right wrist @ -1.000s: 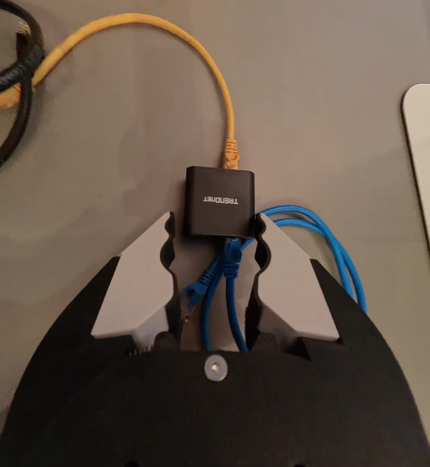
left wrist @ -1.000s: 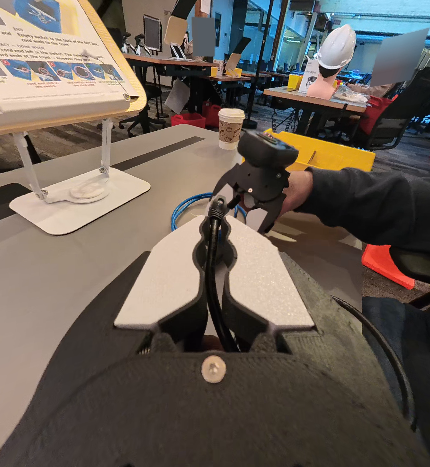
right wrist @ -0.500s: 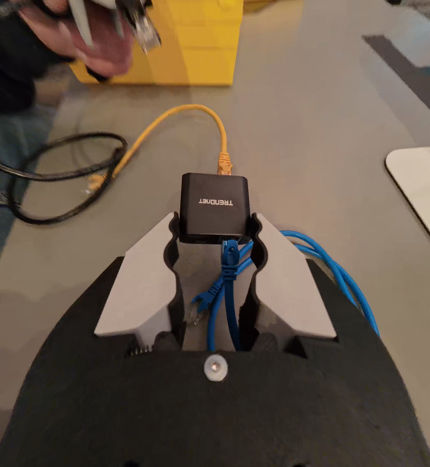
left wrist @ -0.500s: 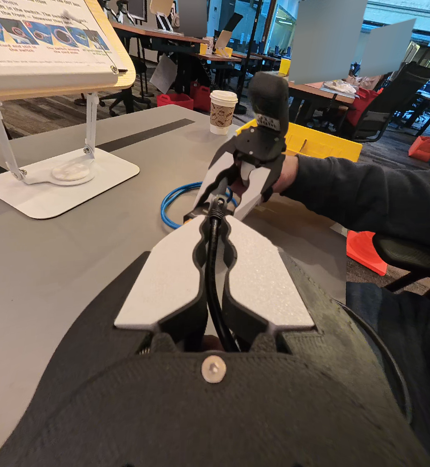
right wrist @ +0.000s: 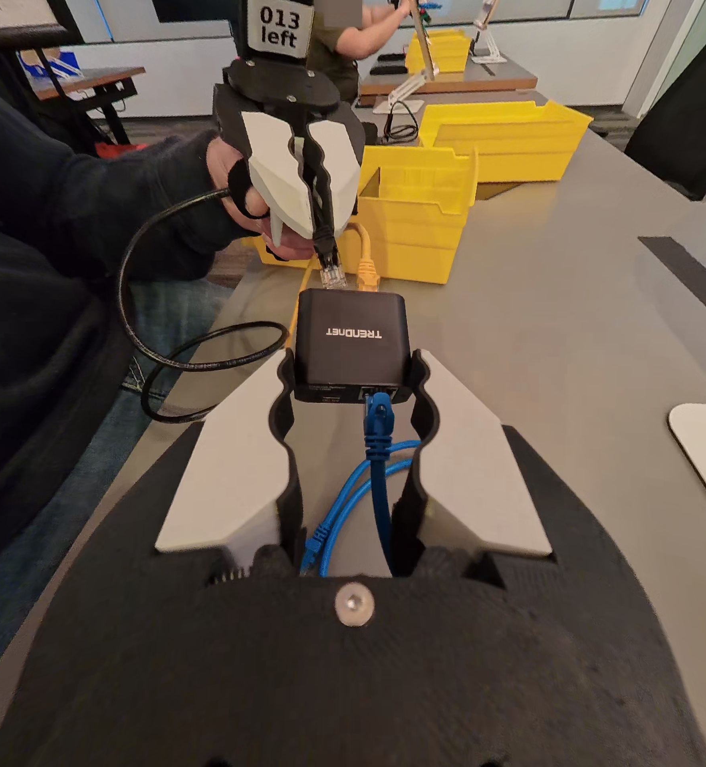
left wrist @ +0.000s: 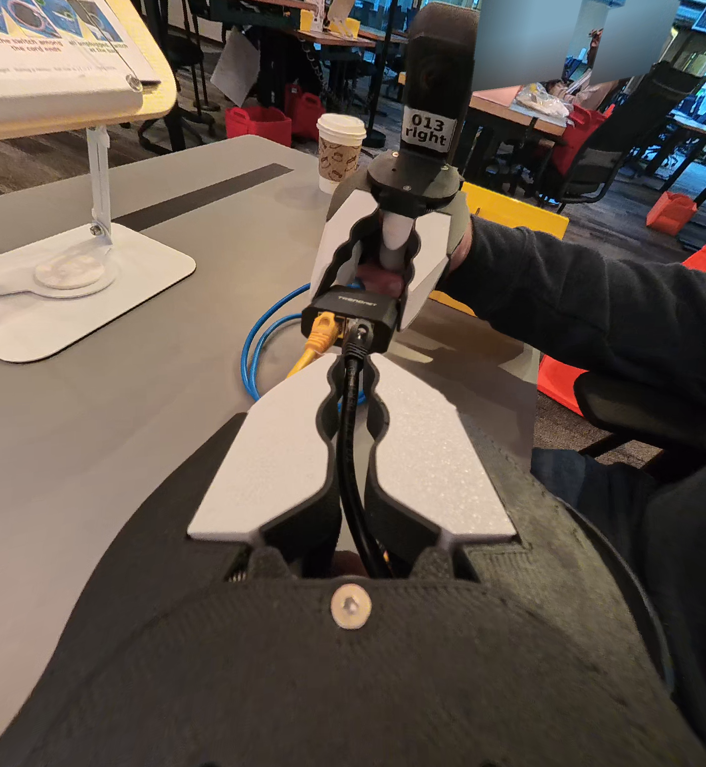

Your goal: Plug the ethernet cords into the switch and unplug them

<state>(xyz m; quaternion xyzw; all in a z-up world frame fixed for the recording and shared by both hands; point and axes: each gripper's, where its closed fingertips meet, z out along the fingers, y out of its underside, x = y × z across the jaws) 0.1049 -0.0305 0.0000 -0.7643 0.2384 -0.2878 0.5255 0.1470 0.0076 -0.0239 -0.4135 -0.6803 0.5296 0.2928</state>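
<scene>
Bracing the black network switch (right wrist: 351, 336) on the grey table (right wrist: 550, 332), the right gripper (right wrist: 350, 365) has its fingers clamped on the two sides of the switch's near end. A blue ethernet cord (right wrist: 378, 440) is plugged into the face between the fingers, and a yellow ethernet cord (right wrist: 366, 269) sits in a port on the far face.

The left gripper (left wrist: 349, 365) is pinched tight on the black ethernet cord (left wrist: 351, 415) just behind its boot. The clear plug (right wrist: 332, 276) hangs at the far face, beside the yellow one. Whether it has entered the port cannot be told from either view.

Step in hand, by judgement: seating the black plug. It would go best with the plug squared to the port beside the yellow connector, pushed straight along the switch's long axis, latch tab on the correct side. The right grip should take the push so the switch does not slide or tip.

Room: yellow bins (right wrist: 417, 216) stand close behind the left gripper and limit backing off that way. The black cord's slack loops off the table edge (right wrist: 202, 332) over the person's lap and could snag. A white stand base (left wrist: 73, 290) lies well apart, and open table surrounds it. A paper cup (left wrist: 339, 147) stands near the far edge.
</scene>
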